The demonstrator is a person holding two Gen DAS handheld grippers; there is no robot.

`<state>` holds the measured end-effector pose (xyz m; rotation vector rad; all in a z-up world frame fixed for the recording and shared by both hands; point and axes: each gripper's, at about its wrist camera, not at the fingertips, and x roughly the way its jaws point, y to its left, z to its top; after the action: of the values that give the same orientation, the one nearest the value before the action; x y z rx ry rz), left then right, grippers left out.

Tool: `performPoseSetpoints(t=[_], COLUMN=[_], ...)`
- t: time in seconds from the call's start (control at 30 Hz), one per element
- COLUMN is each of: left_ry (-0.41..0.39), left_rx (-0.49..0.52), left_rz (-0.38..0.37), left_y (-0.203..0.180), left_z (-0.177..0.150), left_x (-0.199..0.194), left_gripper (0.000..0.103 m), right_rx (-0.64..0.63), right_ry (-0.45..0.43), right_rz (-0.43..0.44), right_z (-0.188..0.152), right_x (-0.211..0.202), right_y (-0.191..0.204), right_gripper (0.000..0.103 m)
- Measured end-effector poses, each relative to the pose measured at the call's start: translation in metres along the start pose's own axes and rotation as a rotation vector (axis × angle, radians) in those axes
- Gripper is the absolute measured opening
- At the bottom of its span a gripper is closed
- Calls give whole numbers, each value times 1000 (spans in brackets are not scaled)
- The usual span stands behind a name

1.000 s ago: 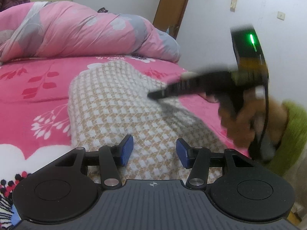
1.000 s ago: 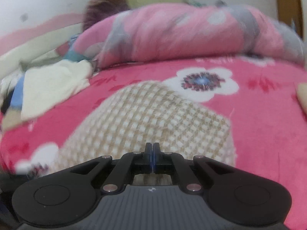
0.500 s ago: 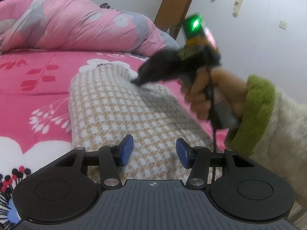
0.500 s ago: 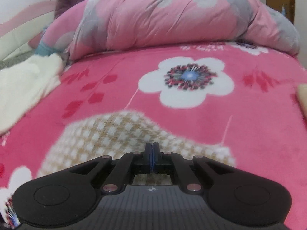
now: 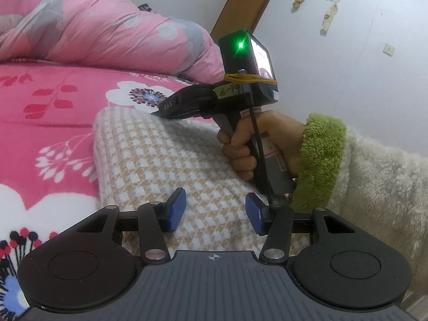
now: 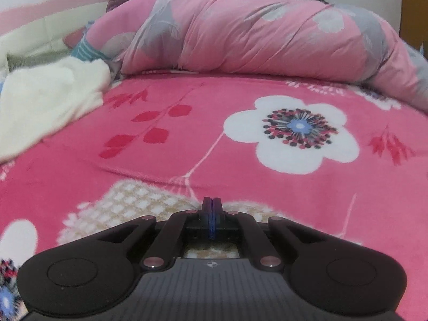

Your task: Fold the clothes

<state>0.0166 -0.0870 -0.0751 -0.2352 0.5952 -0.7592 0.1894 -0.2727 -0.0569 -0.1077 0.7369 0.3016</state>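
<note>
A beige-and-white checked knitted garment (image 5: 165,165) lies folded into a thick oblong on a bed covered by a bright pink fleece blanket printed with large white flowers (image 5: 48,123). Its left and far edges are straight, and the far left corner is rounded.

The left gripper (image 5: 215,211) hovers low over the near end of the garment with its blue-padded jaws released, standing apart with only checked knit showing in the gap between them; neither pad presses the cloth.

The right gripper (image 6: 211,210) is clenched, its two blue pads pressed flat together. In the left wrist view its black nose (image 5: 171,107) points down at the far edge of the garment, and whether a fold of knit is pinched between the tips cannot be made out from here. In its own view the checked edge (image 6: 128,200) lies just below and to the left of the closed tips. A hand in a cream fleece sleeve with a green fuzzy cuff (image 5: 323,157) grips its handle.

A rolled pink and grey floral quilt (image 6: 254,32) lies along the far side of the bed, and a cream fleece cloth (image 6: 45,104) is heaped at the left.
</note>
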Motion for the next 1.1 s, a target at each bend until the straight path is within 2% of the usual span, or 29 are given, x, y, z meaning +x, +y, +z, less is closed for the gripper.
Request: performPoseSetpoints(t=[0.1, 0.2, 0.33, 0.5, 0.6, 0.73, 0.8, 0.87, 0.93, 1.0, 1.03, 1.07, 1.1], left_ry=[11, 24, 27, 30, 70, 144, 161, 178, 194, 205, 210, 212, 214], left_rx=[0, 11, 36, 122, 136, 138, 170, 199, 212, 212, 211, 210, 210], left_rz=[-5, -11, 22, 147, 237, 338, 389, 428, 453, 472, 480, 488, 495], left_y=[1, 0, -7, -22, -26, -29, -34, -40, -44, -46, -47, -48, -49], left_z=[2, 5, 12, 27, 33, 34, 31, 31, 31, 31, 31, 31, 31], left_x=[-1, -4, -13, -16, -5, 15, 20, 24, 27, 29, 29, 30, 31], left_gripper=[51, 53, 57, 59, 61, 67, 71, 74, 77, 78, 79, 79, 80], right_rx=[-33, 32, 77, 157, 127, 79, 44, 41, 100, 203, 267, 328, 374], right_ry=[-42, -134, -219, -219, -212, -168, -162, -159, -150, -169, -180, -187, -179], right_rz=[-36, -5, 17, -20, -45, 26, -5, -15, 9, 38, 41, 42, 40], right_z=[4, 9, -5, -51, -83, -124, -140, -135, -126, -122, -123, -124, -126], right_x=[-18, -56, -111, -155, -170, -165, -154, -156, -163, -173, -177, -180, -182], right_y=[6, 0, -8, -24, -20, -6, 2, 5, -3, -18, -28, -38, -48], right_gripper=[0, 1, 1, 1, 1, 1, 1, 1, 3, 32, 62, 74, 73])
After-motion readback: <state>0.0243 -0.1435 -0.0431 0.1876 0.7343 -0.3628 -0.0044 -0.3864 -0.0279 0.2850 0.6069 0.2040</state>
